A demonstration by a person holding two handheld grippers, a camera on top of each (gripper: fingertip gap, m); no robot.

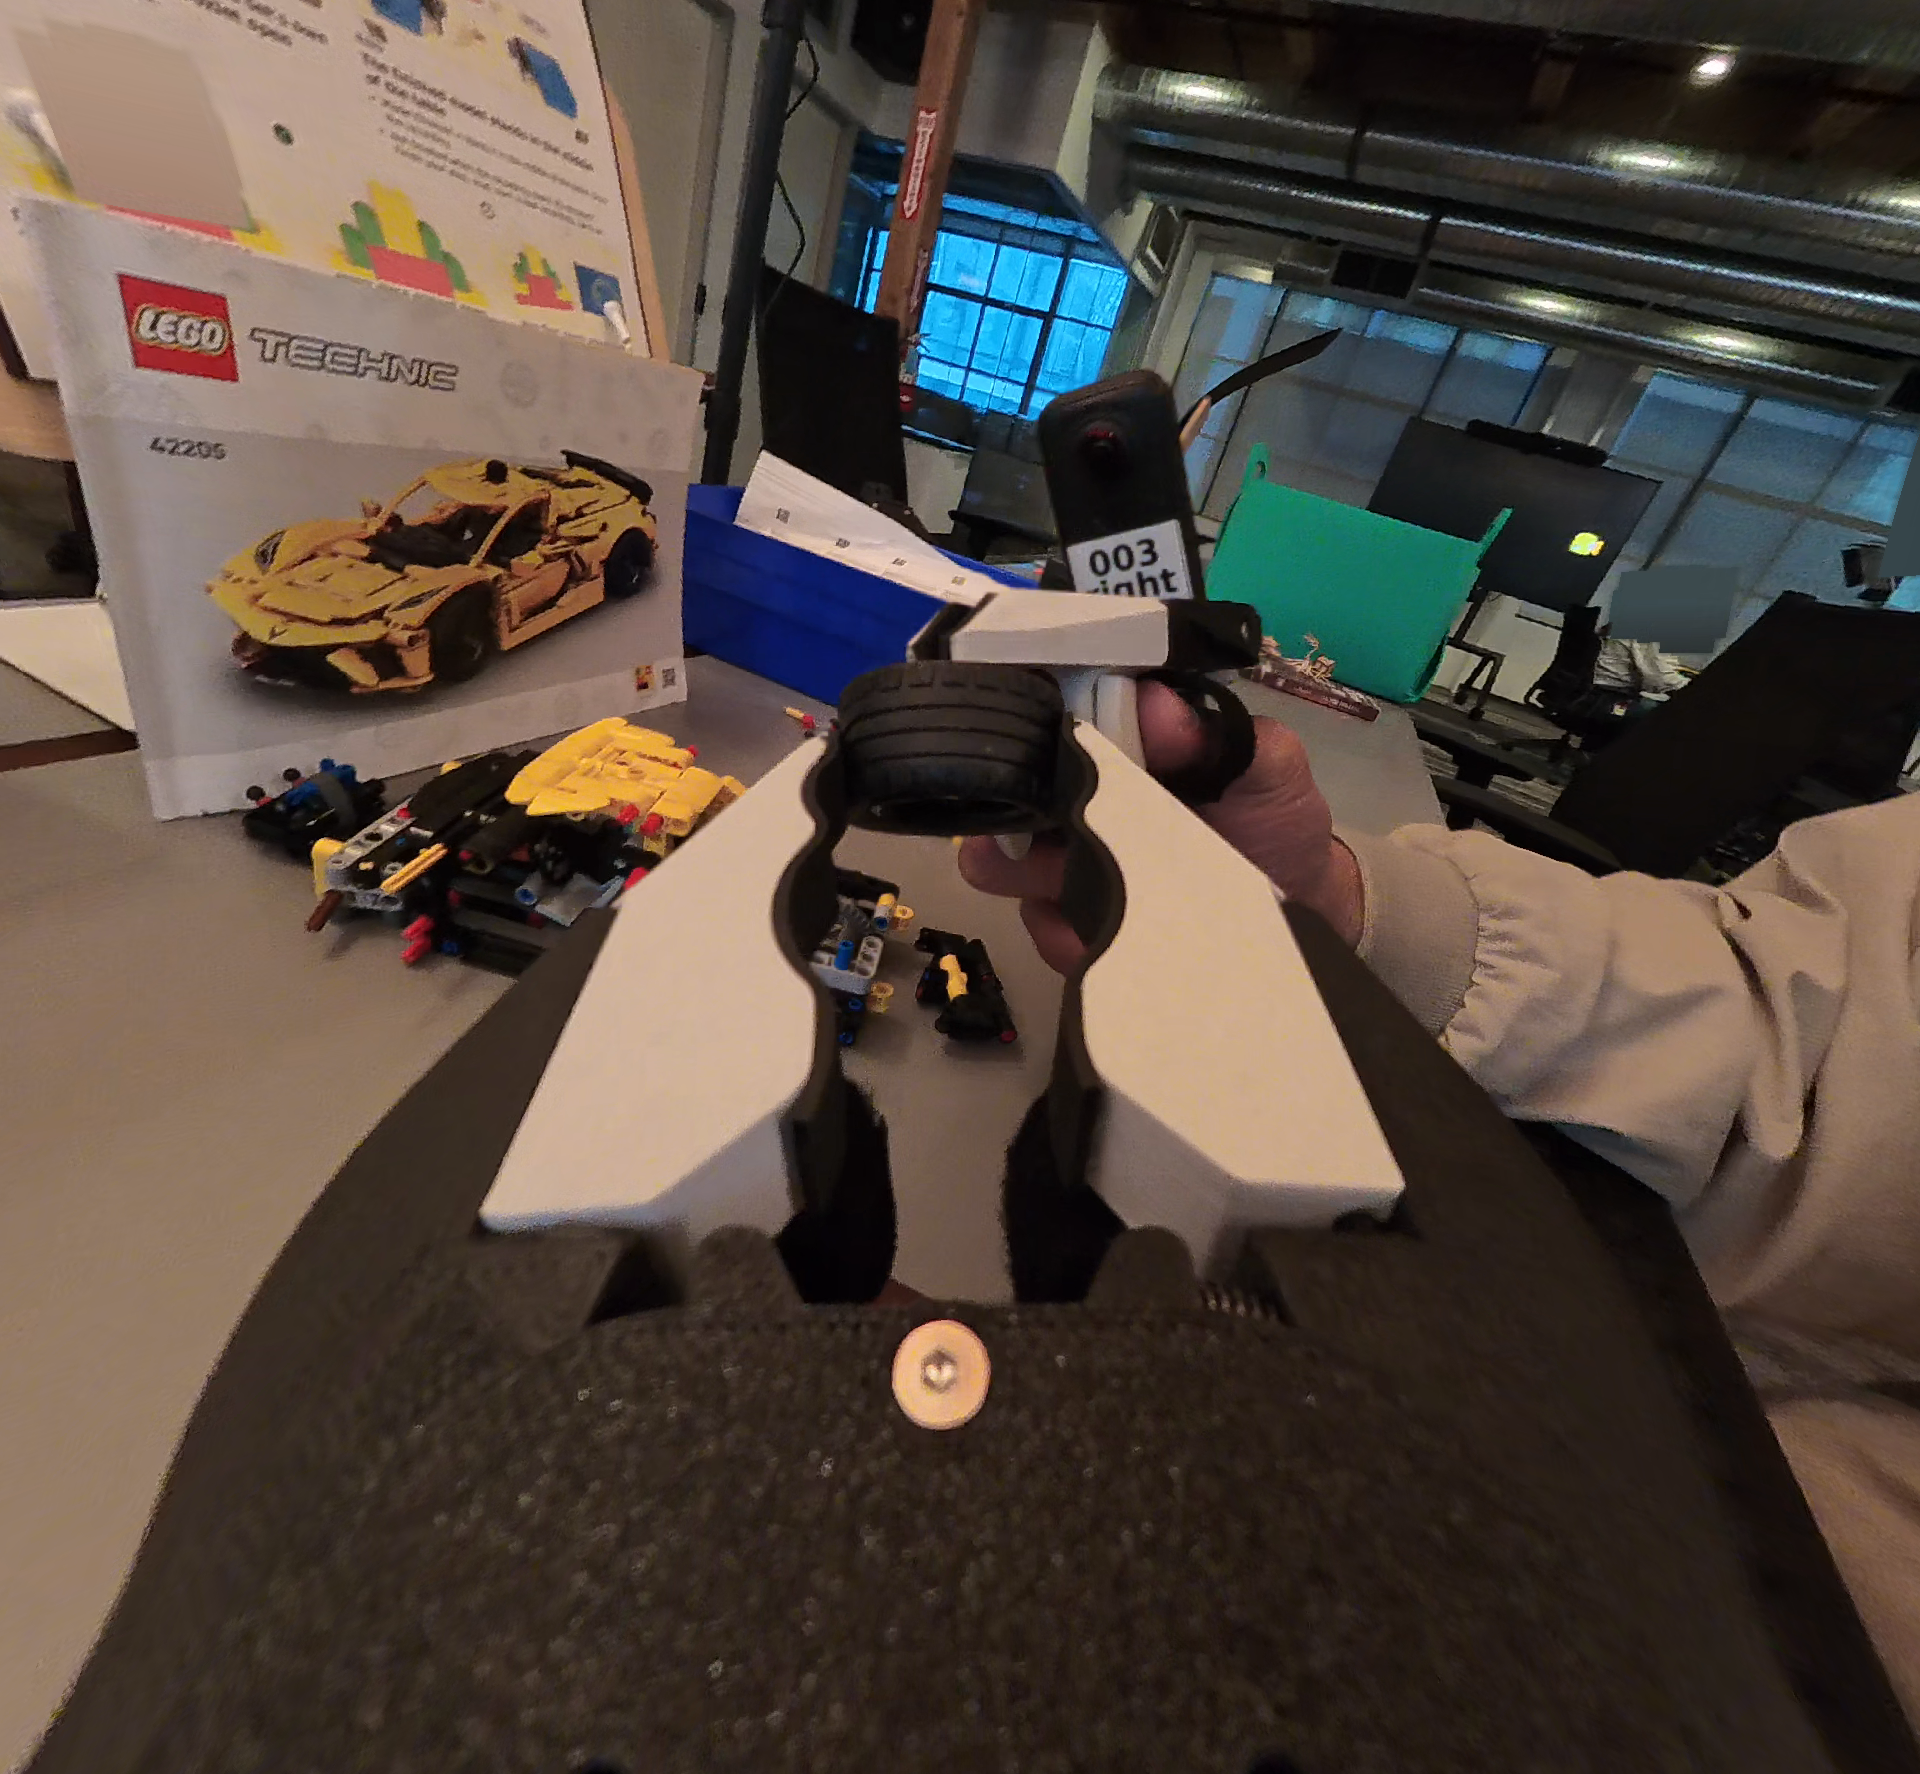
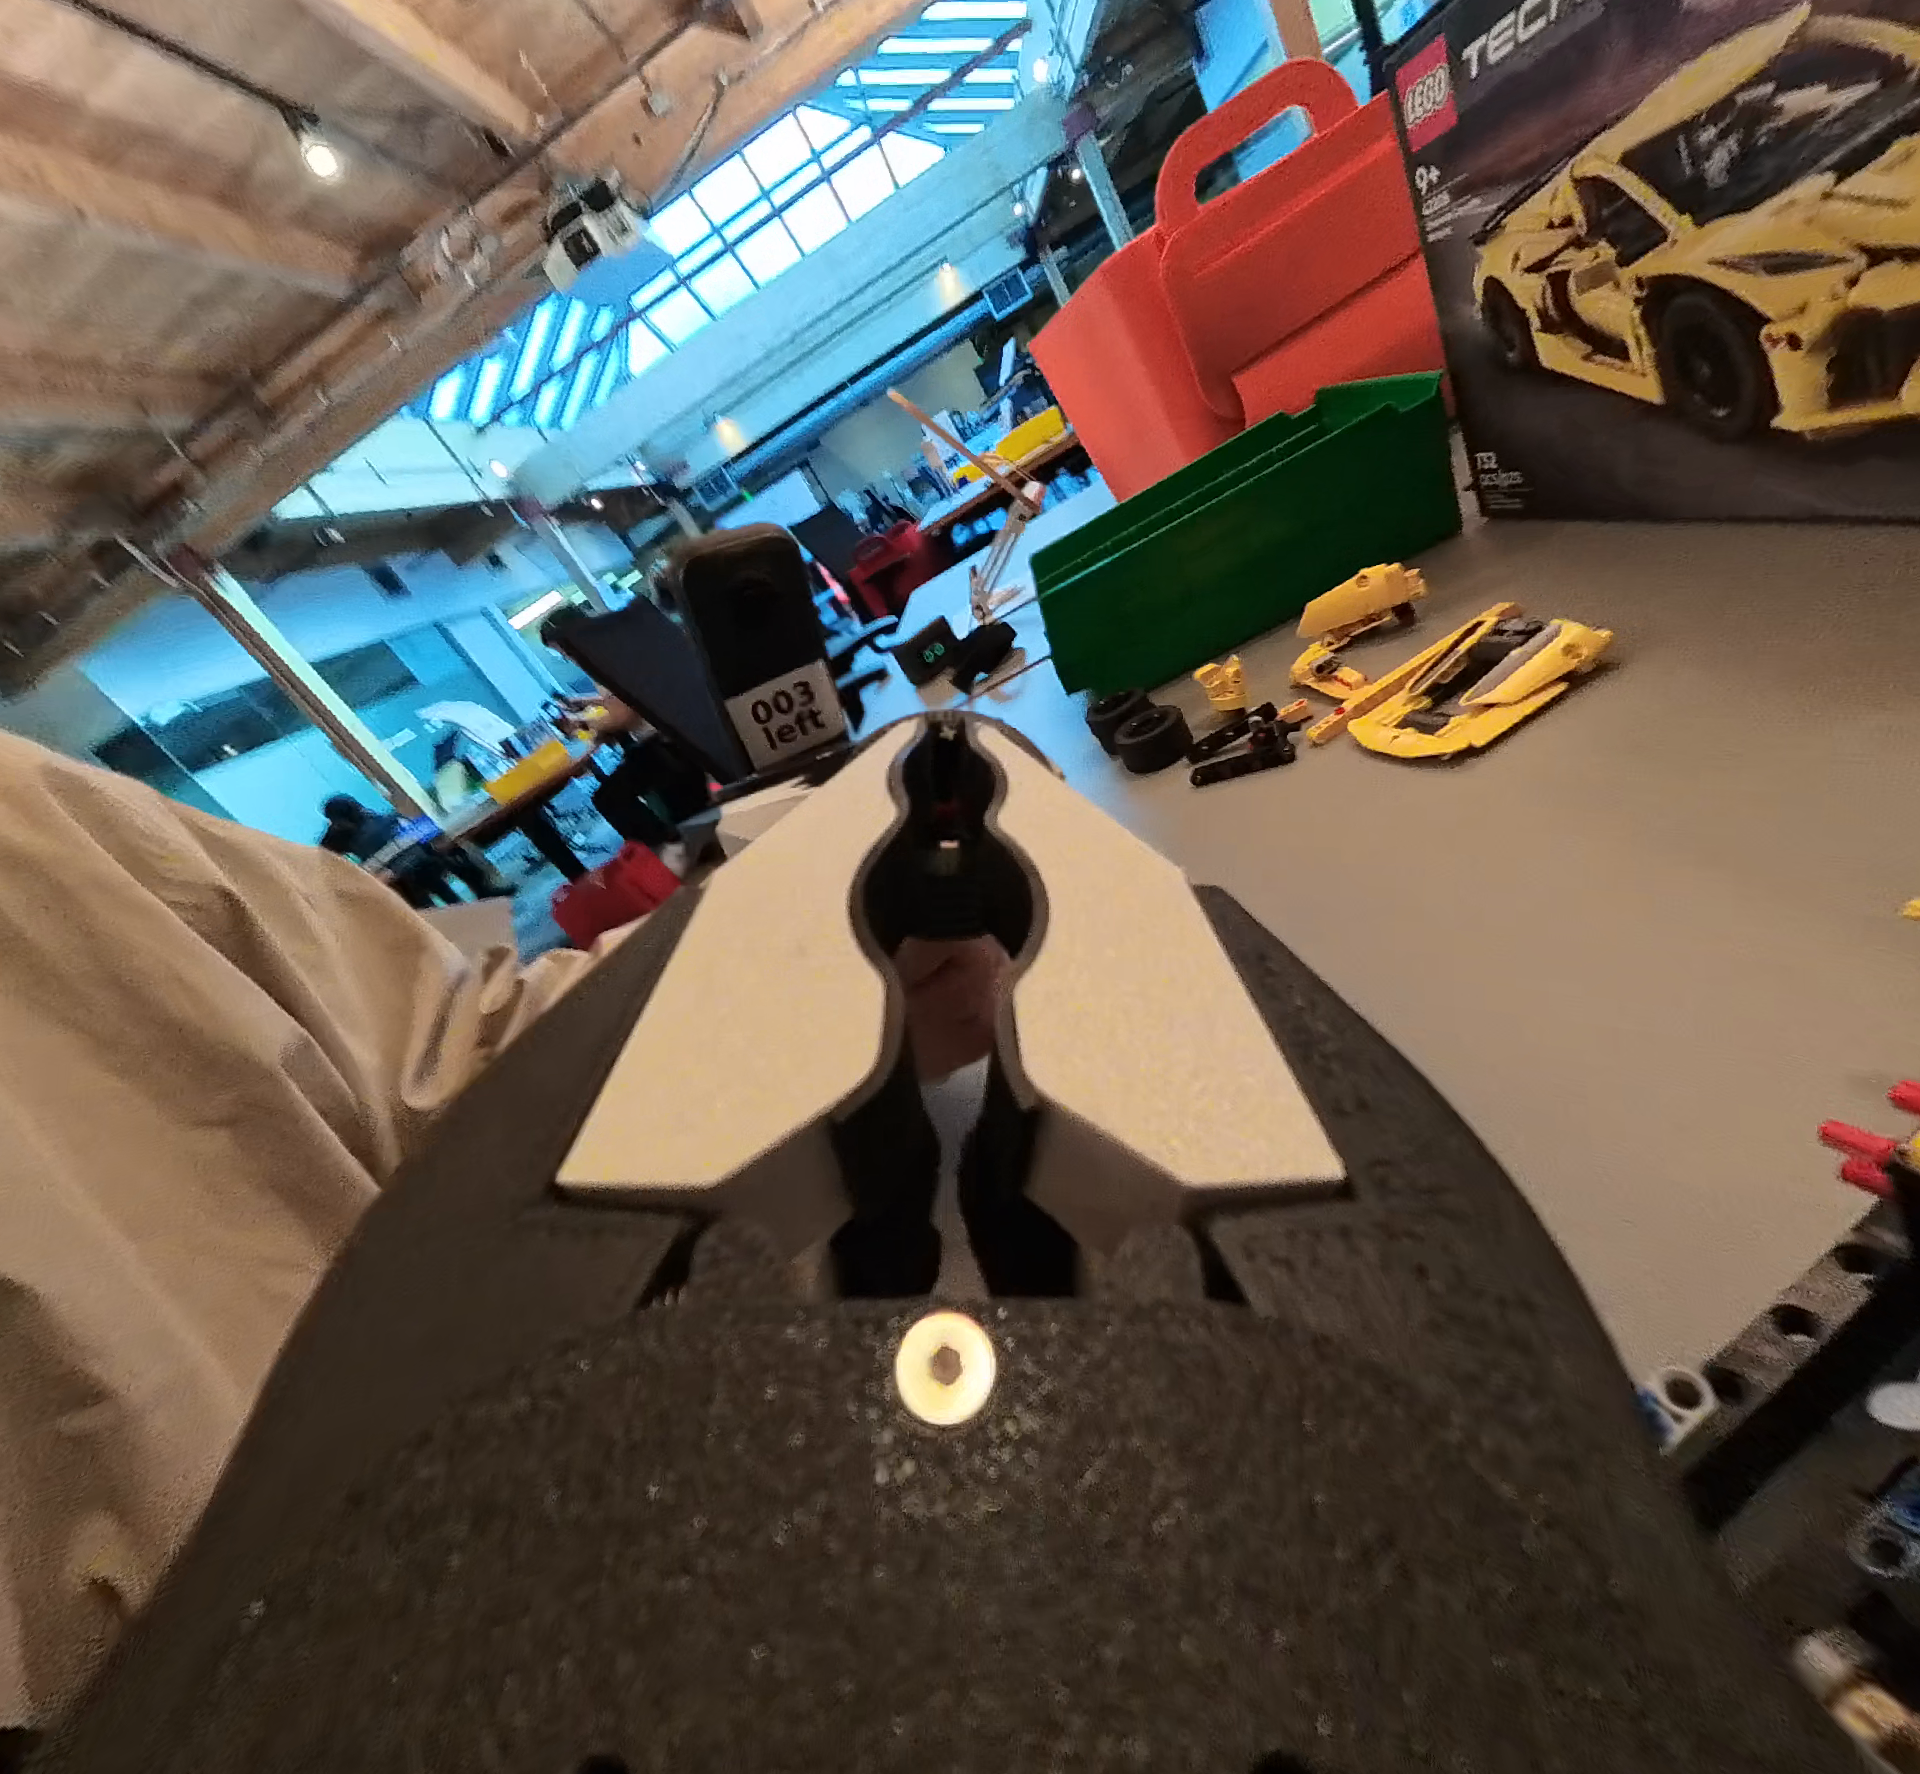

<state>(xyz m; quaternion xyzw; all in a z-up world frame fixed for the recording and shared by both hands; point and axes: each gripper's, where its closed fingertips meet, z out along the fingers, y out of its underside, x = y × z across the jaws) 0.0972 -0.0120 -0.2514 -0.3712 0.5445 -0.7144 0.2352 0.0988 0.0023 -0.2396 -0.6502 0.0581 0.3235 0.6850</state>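
Two grippers meet above a grey table [image 1: 208,1049]. Left gripper [image 1: 951,768]: its white fingers [image 1: 717,945] close on a black tyre [image 1: 951,737], which sits in the scalloped recess near the tips, tread facing the camera, lifted clear of the table. Right gripper [image 1: 940,638], seen in the left wrist view: its tips touch the top of the tyre from the right; a hand [image 1: 1236,810] in a beige sleeve [image 1: 1662,1049] grips its handle, and a black camera [image 1: 1117,488] with a white label stands on it.

Right wrist view: the right gripper's [image 2: 948,732] fingers [image 2: 800,945] stand nearly together, with a narrow gap at the tips; something small and dark lies between them, but whether it is gripped cannot be told.

On the table, left wrist view: a part-built yellow and black car [image 1: 520,831], with small loose assemblies [image 1: 966,986] nearer the gripper. Behind the car leans a booklet [image 1: 384,498] showing a yellow car; a blue bin [image 1: 790,602] stands to its right.

On the table, right wrist view: two spare tyres [image 2: 1138,732], yellow panels [image 2: 1455,675], a green bin [image 2: 1247,540], a red case [image 2: 1247,290] and the set's box [image 2: 1683,218].
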